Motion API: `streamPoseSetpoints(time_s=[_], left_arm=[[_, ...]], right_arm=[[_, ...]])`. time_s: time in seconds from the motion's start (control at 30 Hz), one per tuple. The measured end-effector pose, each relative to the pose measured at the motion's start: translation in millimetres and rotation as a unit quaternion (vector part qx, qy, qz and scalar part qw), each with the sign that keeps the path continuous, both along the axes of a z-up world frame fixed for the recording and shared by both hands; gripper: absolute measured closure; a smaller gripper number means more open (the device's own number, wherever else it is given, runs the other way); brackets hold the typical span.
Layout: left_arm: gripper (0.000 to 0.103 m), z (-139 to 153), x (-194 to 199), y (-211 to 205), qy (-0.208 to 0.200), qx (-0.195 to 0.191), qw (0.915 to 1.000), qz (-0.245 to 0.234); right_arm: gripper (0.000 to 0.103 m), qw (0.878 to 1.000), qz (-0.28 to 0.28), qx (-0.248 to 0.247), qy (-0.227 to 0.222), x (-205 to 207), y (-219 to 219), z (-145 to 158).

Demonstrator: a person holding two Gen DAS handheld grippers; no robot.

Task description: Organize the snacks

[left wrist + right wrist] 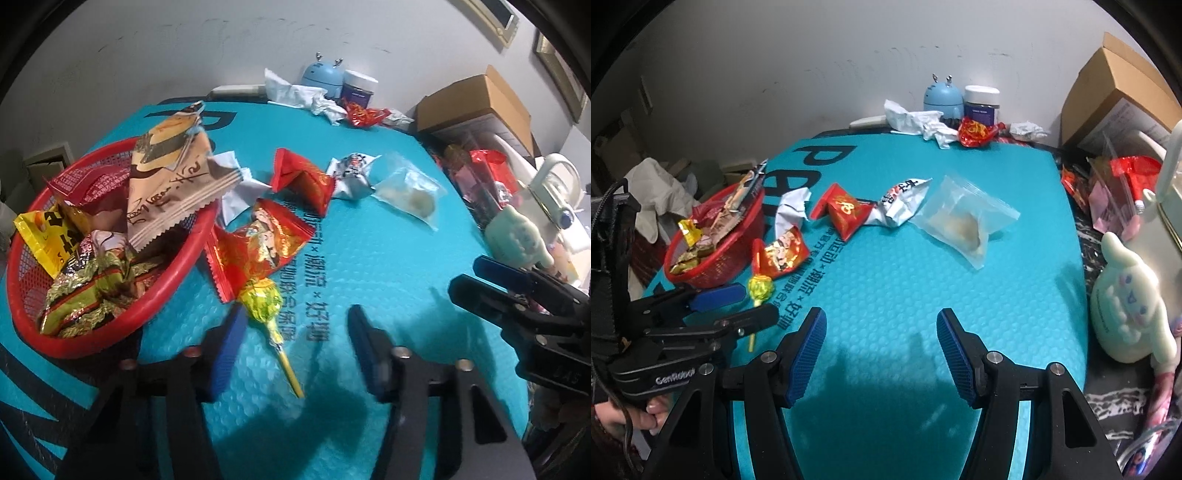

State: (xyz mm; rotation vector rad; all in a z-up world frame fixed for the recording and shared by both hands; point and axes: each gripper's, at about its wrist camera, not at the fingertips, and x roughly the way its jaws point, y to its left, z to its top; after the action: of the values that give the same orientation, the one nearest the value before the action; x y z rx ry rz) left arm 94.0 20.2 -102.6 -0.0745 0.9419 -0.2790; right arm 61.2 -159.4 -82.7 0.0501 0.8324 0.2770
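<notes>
- Teal bubble mat (923,295) covers the table; white wall behind.
- Red basket (177,284) holds snack packets.
- Both grippers, left (295,354) and right (881,354), open; lollipop (262,299) lies between the left's fingers, ungripped.

Left wrist view: looks forward-down along own fingers (229,354), close above table (388,266), low near red basket (170,295) and lollipop (264,306). Right wrist view: same heading, set further right, basket (713,277) far left. Shared: table (923,280), basket, lollipop (761,290), loose snack packets, back wall. Each view catches other gripper at its edge.
</notes>
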Motion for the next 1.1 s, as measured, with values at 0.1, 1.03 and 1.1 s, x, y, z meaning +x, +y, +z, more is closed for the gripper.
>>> streamPoseSetpoints(time_s=[0.1, 1.03, 1.1], left_arm=[[0.067, -4.0, 4.6, 0.4, -0.003, 0.006, 1.0, 0.005], [0.095, -12.7, 23.9, -10.3, 0.035, 0.013, 0.9992, -0.009], [0.095, -12.1, 27.9, -13.8, 0.036, 0.019, 0.9991, -0.012]], right_arm=[[0.04, 1.0, -0.001, 0.002, 0.004, 3.4, -1.3, -2.6], [0.04, 1.0, -0.011, 0.005, 0.002, -2.1, -6.1, -0.6], [0.04, 1.0, -0.013, 0.005, 0.003, -1.2, -7.8, -0.9]])
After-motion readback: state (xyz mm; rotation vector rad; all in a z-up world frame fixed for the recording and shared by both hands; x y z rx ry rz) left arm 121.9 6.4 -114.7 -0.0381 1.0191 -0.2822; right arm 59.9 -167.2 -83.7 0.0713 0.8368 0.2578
